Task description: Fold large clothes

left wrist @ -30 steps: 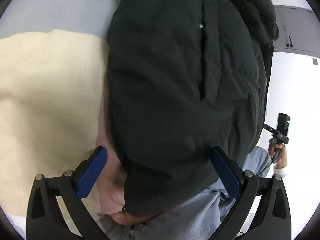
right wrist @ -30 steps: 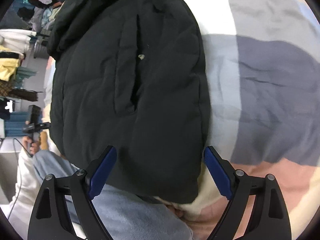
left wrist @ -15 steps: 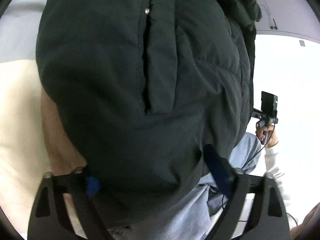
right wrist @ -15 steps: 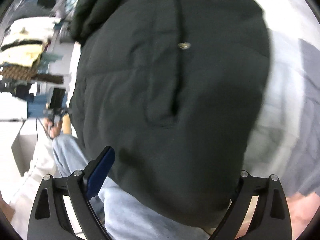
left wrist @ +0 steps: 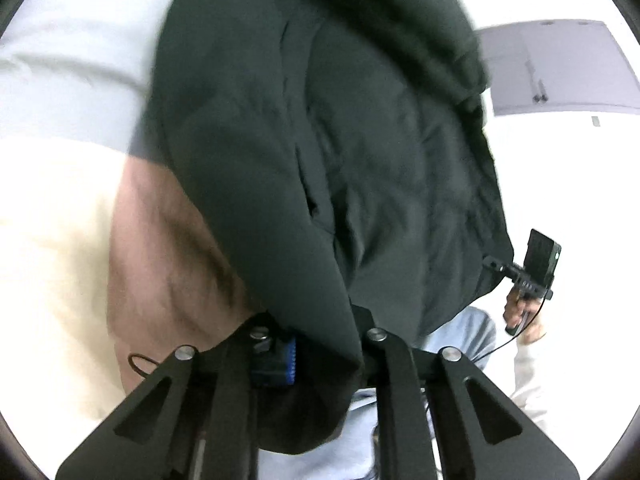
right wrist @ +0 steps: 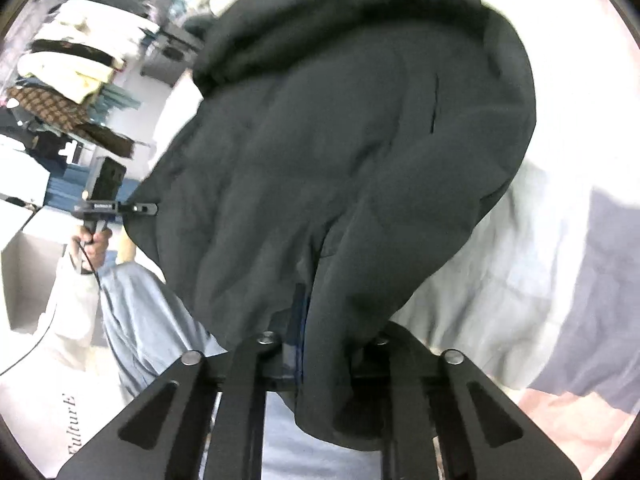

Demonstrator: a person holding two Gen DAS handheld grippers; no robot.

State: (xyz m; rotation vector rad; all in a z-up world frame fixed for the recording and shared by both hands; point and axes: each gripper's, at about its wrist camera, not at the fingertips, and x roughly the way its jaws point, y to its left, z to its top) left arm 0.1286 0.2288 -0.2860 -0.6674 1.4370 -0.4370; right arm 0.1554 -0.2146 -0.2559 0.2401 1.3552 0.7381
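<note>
The left gripper point(left wrist: 320, 356) and right gripper point(right wrist: 320, 344) have their jaws closing on the near hem of the dark green padded jacket point(left wrist: 340, 140), fabric pinched between them, probably so that edge can be folded over. The jacket lies on a colour-block blanket point(right wrist: 560, 272); the person's pale blue trouser legs point(right wrist: 140, 312) crowd the near side.

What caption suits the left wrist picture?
Left claw closing on the hem of a dark puffer jacket above a pastel blanket.
</note>
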